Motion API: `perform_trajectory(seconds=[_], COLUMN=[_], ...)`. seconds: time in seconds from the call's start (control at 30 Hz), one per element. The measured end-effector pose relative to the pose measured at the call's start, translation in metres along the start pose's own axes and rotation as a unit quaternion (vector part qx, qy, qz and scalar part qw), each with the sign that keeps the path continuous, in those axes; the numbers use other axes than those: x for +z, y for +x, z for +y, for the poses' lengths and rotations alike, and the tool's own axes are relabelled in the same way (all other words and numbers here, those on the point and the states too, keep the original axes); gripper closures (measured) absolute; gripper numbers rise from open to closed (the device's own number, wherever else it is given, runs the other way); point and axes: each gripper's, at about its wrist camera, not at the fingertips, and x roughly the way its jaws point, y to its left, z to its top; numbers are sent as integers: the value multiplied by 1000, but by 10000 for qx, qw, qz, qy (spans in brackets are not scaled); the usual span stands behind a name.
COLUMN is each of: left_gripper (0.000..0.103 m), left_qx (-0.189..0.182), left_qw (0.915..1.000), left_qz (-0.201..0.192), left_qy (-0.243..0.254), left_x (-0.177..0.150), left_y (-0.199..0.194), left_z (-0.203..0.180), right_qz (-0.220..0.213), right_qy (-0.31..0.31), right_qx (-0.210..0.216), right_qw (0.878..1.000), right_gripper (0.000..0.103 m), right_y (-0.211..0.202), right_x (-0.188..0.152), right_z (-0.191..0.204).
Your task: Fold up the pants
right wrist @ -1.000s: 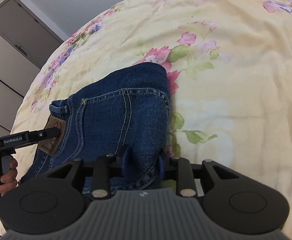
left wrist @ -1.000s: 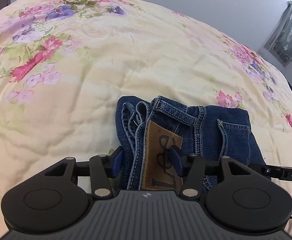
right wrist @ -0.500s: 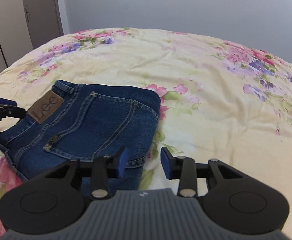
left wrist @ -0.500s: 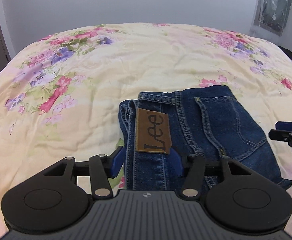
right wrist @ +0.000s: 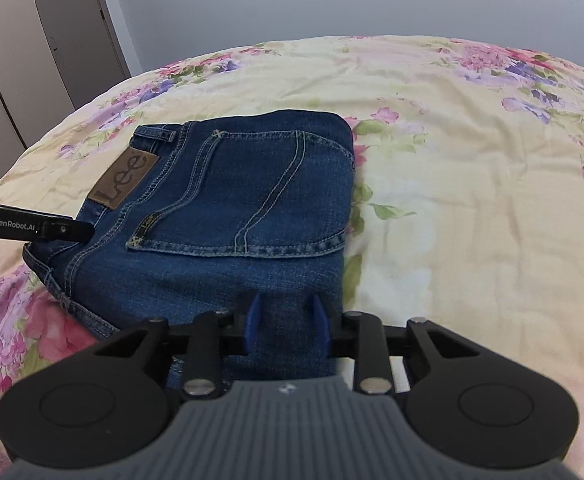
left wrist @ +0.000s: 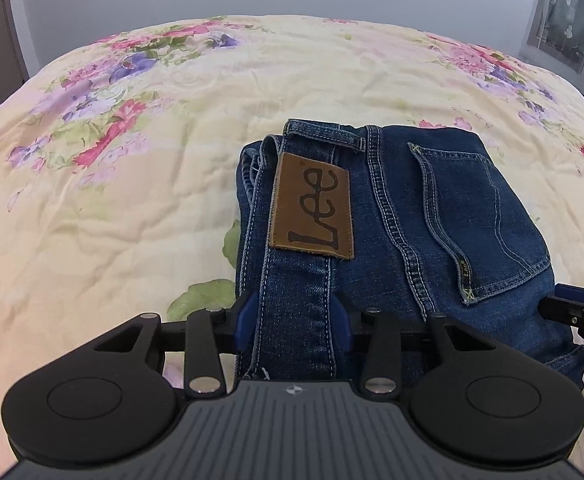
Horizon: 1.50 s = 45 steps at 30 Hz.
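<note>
Folded blue jeans (left wrist: 432,216) lie on the floral bedspread, with a brown Lee patch (left wrist: 312,206) and a back pocket facing up. My left gripper (left wrist: 292,322) is open, its blue pads either side of the waistband's near edge. In the right wrist view the jeans (right wrist: 235,200) lie ahead and to the left. My right gripper (right wrist: 285,322) is open over their near right corner. The left gripper's finger (right wrist: 31,226) reaches in at the waistband from the left edge. The right gripper's fingertips (left wrist: 572,306) show at the right edge of the left wrist view.
The yellow floral bedspread (left wrist: 131,180) spreads widely around the jeans. A grey wall stands behind the bed. Wardrobe doors (right wrist: 51,40) stand at the far left. A patterned hanging (left wrist: 564,12) is on the wall at the far right.
A second ago both grippers were at the lifted jeans' edge. They drew back half a second ago, leaving the jeans flat. Both have since moved forward over the near edge again.
</note>
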Motion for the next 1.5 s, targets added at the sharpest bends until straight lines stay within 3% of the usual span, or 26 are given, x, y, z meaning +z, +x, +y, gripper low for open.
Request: perform_trajectory(seconds=[0.27,0.6,0.97,1.17,1.3,1.5], left_gripper=[57,57,33,23,22,22], left_qx=[136,172,511,861,915,1144], left_qw=[9998,9965,9901,9859,9859,9855], left_qz=[44,-758,-1254,-1420,-1398,-1250], left_qy=[150,318,371,182,103,130], left_x=[2,10,-27,-62,-82,-96], left_y=[-21,-123,-214,-227,-222,-207], left_z=[-9,-37,-75,-81,-88,-99], right_qz=[71,-518,-1265,-1357,-1317,-1205], right_qy=[-161,-275,-478,-262,-172,-60], right_qx=[-82,74,69,184,165,-21], right_qw=[9998,9983,9908,9902,9910,9927], right_gripper=[78,76,60,49,39,37], right_y=[-15,-97,-201,-222,-219,-201], right_x=[8,25,-3,-35,-55,-70], right_z=[7,31,61,70,78,79])
